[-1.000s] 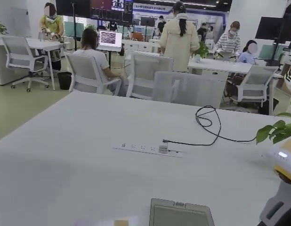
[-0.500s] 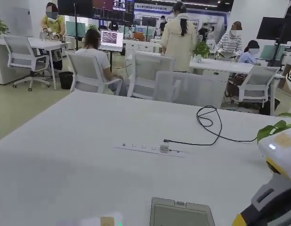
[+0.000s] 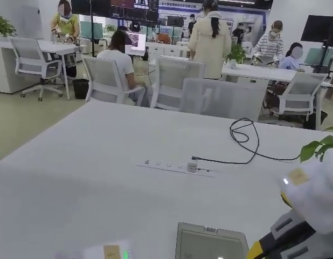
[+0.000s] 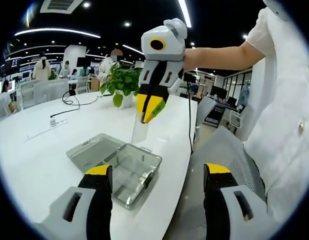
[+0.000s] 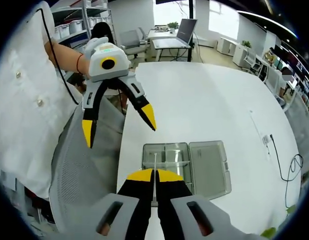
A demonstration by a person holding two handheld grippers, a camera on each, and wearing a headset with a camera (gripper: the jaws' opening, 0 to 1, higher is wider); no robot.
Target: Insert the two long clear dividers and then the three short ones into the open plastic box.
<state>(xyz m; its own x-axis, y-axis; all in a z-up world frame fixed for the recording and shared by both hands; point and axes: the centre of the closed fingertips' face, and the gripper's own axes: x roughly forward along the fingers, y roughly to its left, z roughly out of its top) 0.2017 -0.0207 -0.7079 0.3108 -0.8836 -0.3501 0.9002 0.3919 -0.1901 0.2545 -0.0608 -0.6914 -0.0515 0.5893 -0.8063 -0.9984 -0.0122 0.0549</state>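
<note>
Right hand-held gripper [image 4: 147,115] is pinched shut on a clear divider [image 4: 138,134], hanging it upright just above the open box [image 4: 143,181]. The box sits near the table's [image 4: 34,165] edge closest to the person, lid [image 4: 92,152] laid flat behind it. Left hand-held gripper [image 4: 158,170] is spread wide and holds nothing, waiting off the table's edge. Looks like the insertion step for this piece; long or short, I can't tell. Next it needs lining up with the box's slots, then a straight push down, perhaps with the left one steadying the box.
</note>
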